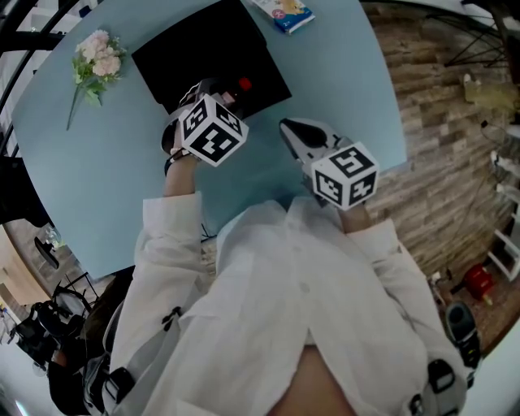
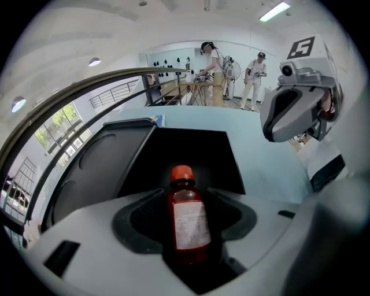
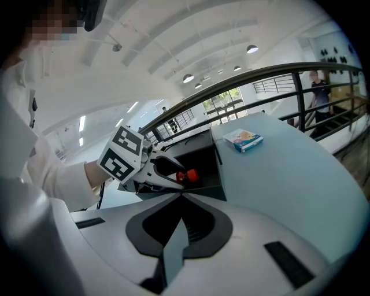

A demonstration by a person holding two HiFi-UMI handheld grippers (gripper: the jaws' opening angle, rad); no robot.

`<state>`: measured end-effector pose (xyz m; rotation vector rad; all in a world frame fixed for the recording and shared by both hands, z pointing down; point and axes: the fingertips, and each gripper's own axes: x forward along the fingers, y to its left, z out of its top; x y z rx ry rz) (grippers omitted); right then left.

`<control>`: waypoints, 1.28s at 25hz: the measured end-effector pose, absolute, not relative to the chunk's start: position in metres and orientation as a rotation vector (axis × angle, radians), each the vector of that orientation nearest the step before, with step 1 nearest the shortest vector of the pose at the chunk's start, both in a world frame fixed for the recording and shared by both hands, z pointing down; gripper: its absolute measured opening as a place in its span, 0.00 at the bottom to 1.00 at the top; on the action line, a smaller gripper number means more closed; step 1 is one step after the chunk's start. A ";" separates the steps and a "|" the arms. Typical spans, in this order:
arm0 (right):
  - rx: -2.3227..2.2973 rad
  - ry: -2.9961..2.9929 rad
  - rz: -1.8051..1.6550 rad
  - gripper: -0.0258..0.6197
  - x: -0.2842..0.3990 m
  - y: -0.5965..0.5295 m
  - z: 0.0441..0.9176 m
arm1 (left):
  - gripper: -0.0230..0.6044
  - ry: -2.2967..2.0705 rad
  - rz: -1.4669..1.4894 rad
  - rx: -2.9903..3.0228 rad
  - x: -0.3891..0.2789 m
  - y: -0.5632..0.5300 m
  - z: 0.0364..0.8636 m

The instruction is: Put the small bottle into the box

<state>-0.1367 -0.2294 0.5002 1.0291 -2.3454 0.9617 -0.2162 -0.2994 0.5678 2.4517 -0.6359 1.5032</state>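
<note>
Showing both grippers over a pale blue table (image 1: 349, 73), head view. L. gripper (image 1: 230, 93) reaches over the near edge of the black box (image 1: 195, 45); its jaws are clamped on the small bottle (image 2: 188, 222), one at each side of the body. Bottle: dark red, white label, red cap (image 2: 181, 172), upright in the L. gripper view, cap seen against the box's black inside. Whether its base touches the box floor cannot be told. R. gripper (image 1: 291, 130) is apart from the box, just R. of it, above bare tabletop; its jaws are pressed together w/ nothing between them (R. gripper view). Elsewhere on the table: pink flower sprig (image 1: 97, 61) near the far L. corner, well apart from the box; small printed carton (image 1: 284, 12) at the far edge, beyond the box. Wood-pattern floor (image 1: 439, 162) to the R. of the table.
</note>
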 end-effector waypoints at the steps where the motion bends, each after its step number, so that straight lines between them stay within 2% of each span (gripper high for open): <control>1: 1.032 -2.344 0.961 0.04 -0.136 -0.229 0.500 | 0.37 -0.635 1.497 2.449 -0.217 -0.299 0.568; 18: 0.992 -2.378 0.912 0.04 -0.142 -0.220 0.490 | 0.37 -0.674 1.260 2.507 -0.209 -0.282 0.531; 32: 0.918 -2.477 0.796 0.04 -0.153 -0.237 0.462 | 0.37 -1.038 0.862 2.521 -0.243 -0.269 0.448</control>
